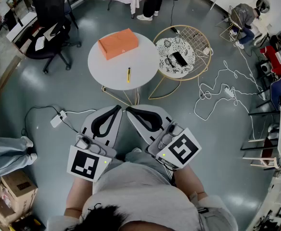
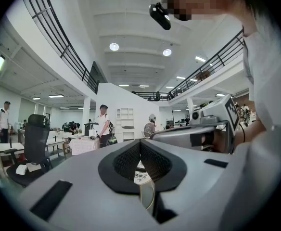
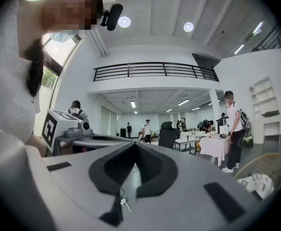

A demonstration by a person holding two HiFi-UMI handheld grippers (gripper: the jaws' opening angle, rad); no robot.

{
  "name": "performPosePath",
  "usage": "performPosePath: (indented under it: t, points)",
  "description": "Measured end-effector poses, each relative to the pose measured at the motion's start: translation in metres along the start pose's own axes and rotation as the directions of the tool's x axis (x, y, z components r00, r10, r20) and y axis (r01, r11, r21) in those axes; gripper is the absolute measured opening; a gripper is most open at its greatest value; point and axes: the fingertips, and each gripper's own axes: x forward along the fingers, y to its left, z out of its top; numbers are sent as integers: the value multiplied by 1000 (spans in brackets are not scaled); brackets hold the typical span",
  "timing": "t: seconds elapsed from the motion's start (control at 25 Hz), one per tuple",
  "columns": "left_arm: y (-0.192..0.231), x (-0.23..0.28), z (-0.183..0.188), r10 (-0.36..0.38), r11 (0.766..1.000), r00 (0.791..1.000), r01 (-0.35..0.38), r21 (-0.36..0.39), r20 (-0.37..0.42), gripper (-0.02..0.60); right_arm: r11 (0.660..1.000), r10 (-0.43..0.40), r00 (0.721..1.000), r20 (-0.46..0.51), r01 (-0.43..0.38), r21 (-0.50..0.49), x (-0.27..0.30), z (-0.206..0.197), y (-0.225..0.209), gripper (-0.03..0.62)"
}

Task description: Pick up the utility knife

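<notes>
The utility knife (image 1: 128,74), slim and yellow, lies near the front edge of a round white table (image 1: 143,64) in the head view. An orange box (image 1: 118,43) sits on the table's far left part. My left gripper (image 1: 119,108) and right gripper (image 1: 129,109) hang side by side close to my body, well short of the table, tips pointing at it. Both are shut with nothing between their pads. In the left gripper view the left gripper (image 2: 140,143) has its tips touching; the right gripper (image 3: 134,144) looks the same in its own view. Neither gripper view shows the knife.
A round wicker chair (image 1: 198,35) with a patterned cushion and a black object (image 1: 179,59) stands right of the table. A black office chair (image 1: 51,18) is at far left. Cables (image 1: 222,88) and a power adapter (image 1: 58,119) lie on the floor. People stand in the background.
</notes>
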Motion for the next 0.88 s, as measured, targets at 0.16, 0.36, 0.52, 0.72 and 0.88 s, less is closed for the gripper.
performPosePath:
  t: [0.16, 0.36, 0.52, 0.72, 0.88]
  points:
    - [3, 4, 0, 4, 1000, 1000, -4, -4, 2, 11, 1000, -3, 1000, 14, 3, -15, 1, 2, -6, 8]
    - [1, 6, -1, 8, 1000, 1000, -8, -3, 3, 11, 1000, -2, 1000, 12, 2, -14, -2, 0, -7, 8]
    - [-7, 12, -1, 12, 1000, 1000, -12, -5, 1, 11, 1000, 1, 1000, 12, -1, -11, -10, -2, -13, 8]
    - [-19, 17, -2, 26, 1000, 1000, -26, -10, -1, 11, 1000, 10, 1000, 9, -10, -7, -23, -6, -16, 8]
    - [-26, 23, -5, 39, 999, 999, -39, -20, 0, 11, 1000, 6, 1000, 6, -6, -4, -35, -11, -22, 8]
